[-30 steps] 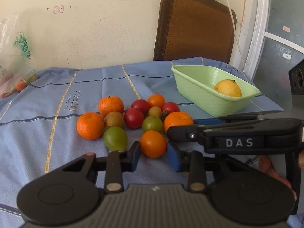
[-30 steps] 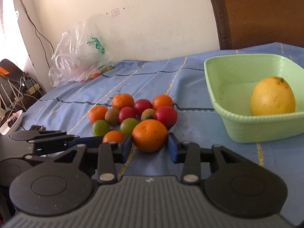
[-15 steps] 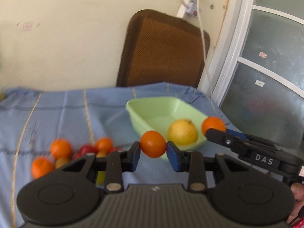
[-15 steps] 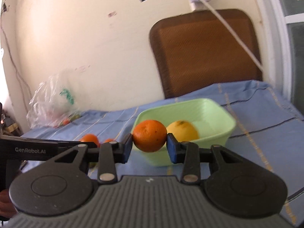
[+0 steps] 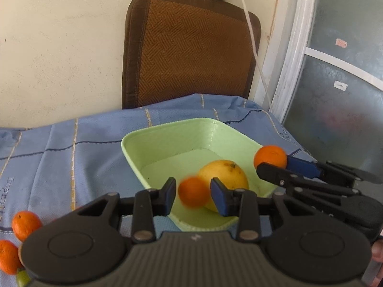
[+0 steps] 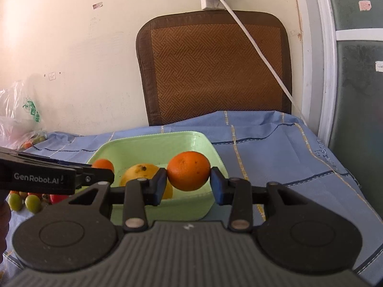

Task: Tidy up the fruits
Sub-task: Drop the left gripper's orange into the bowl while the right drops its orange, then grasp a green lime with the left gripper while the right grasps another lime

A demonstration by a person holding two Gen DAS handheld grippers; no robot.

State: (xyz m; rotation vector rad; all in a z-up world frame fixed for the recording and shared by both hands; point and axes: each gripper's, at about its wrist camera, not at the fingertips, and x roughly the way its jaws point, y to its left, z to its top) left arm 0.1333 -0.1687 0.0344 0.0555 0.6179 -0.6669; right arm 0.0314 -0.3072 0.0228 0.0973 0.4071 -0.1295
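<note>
Two oranges sit between our tongs above the green tray (image 5: 167,134).

Our left gripper (image 5: 194,194) is letting its jaws spread; the small orange (image 5: 193,191) between them looks blurred, with gaps showing beside both pads. Our right gripper (image 6: 187,183) stays pinched on the bigger orange (image 6: 188,170), both pads pressed against its skin. Just beyond both sets of fingertips, a yellow fruit (image 5: 227,174) lies inside that tray. Behind our left tongs, to their left, more oranges (image 5: 25,224) rest on the blue cloth (image 5: 59,162).

small orange (image 5: 193,192): blurred, over green tray (image 5: 167,134) | big orange (image 6: 188,170): clamped above tray
</note>
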